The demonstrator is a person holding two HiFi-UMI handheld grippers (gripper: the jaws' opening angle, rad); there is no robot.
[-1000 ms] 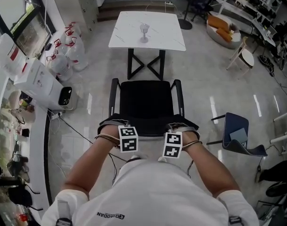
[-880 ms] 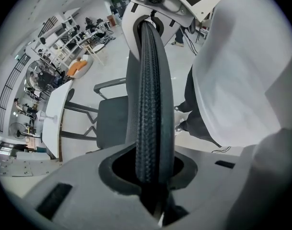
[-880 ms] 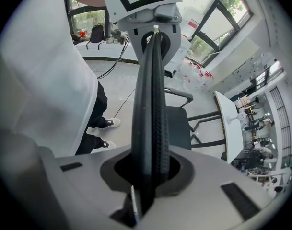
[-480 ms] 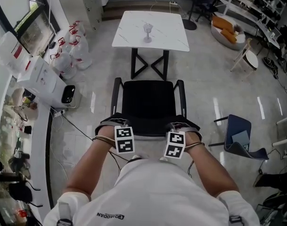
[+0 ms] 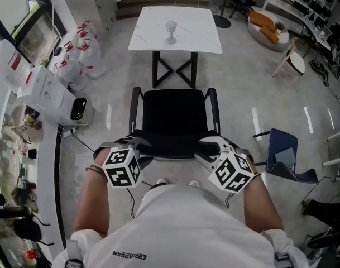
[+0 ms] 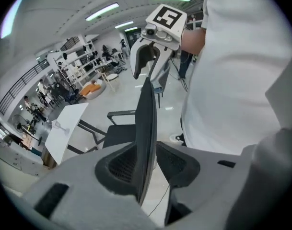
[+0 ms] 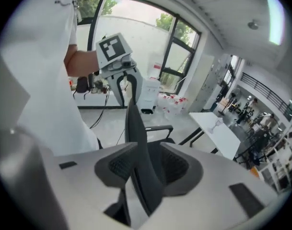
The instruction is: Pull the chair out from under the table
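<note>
bare floor lies open right of the black chair, as far as the blue chair. left of it the passage is narrower: white boxes and tied bags stand by the wall. ahead, the desk and its black frame block the way, a glass on top.

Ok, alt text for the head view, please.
Seen from above, a black office chair with armrests stands clear of a white marble-top table. The left hand-held gripper and right hand-held gripper, jaws just opening, straddle its backrest.
</note>
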